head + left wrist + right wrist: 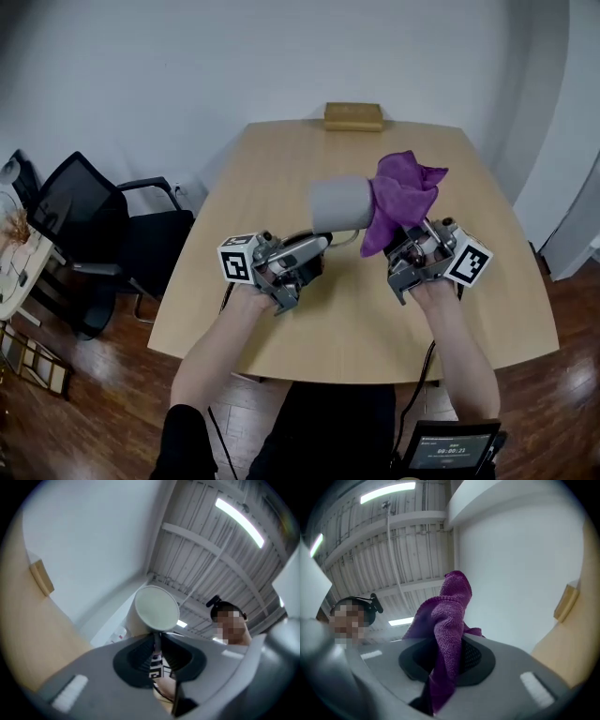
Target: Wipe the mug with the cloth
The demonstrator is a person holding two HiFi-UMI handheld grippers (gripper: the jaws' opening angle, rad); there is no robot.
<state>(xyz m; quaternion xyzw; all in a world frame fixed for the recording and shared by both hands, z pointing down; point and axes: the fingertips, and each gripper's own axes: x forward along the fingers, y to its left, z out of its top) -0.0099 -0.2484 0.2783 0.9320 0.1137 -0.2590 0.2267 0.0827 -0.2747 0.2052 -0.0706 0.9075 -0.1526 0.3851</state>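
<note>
Left gripper (314, 247) is clamped on the grey mug (341, 203) by its handle (mug tipped sideways, above the table (281, 155)). Right gripper (411, 246) pinches the purple cloth (403, 192), bunched against the mug's right end.

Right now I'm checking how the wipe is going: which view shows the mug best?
Head view: the mug is sideways, whole side visible, cloth at its end. Left gripper view shows one round end; right gripper view shows only cloth.
</note>
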